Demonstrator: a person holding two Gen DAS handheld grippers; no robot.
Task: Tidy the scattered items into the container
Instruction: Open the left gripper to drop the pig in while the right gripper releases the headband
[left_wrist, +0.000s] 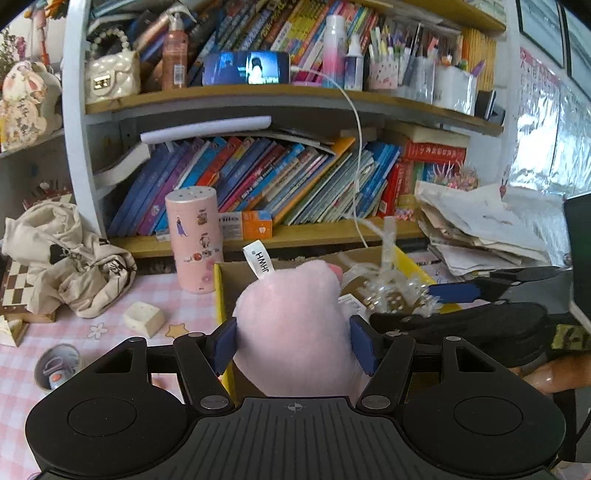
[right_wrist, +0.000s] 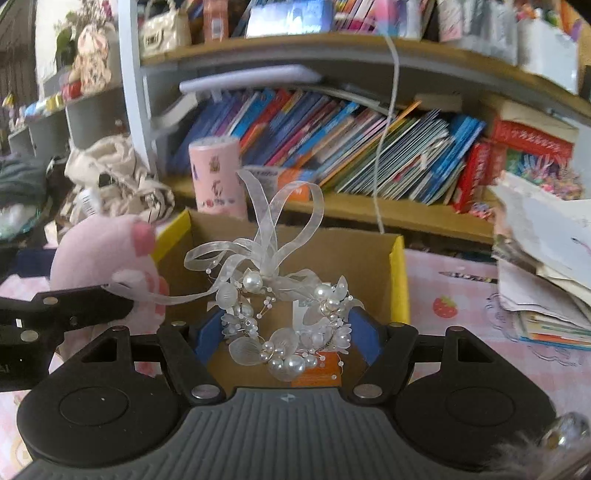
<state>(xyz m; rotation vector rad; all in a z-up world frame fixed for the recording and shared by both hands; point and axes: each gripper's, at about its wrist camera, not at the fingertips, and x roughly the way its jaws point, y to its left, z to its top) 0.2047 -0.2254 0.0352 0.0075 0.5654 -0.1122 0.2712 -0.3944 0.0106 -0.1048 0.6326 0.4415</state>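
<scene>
My left gripper (left_wrist: 293, 345) is shut on a pink plush toy (left_wrist: 291, 321) with a white tag, held over the near left edge of the cardboard box (left_wrist: 236, 275) with yellow flaps. My right gripper (right_wrist: 286, 334) is shut on a white pearl and ribbon garland (right_wrist: 280, 314), held above the open cardboard box (right_wrist: 369, 251). In the right wrist view the pink plush toy (right_wrist: 99, 254) and a left finger (right_wrist: 74, 306) show at the left. In the left wrist view the garland (left_wrist: 388, 291) and the right gripper's blue-padded finger (left_wrist: 458, 292) hang over the box at the right.
A pink sticker-covered canister (left_wrist: 195, 240) stands behind the box. On the pink checked tablecloth lie a cream cube (left_wrist: 144, 319), a small round tin (left_wrist: 55, 367), a crumpled cloth bag (left_wrist: 70, 258) and a chessboard (left_wrist: 14, 291). Bookshelves (left_wrist: 280, 173) rise behind; a paper stack (left_wrist: 487, 229) sits right.
</scene>
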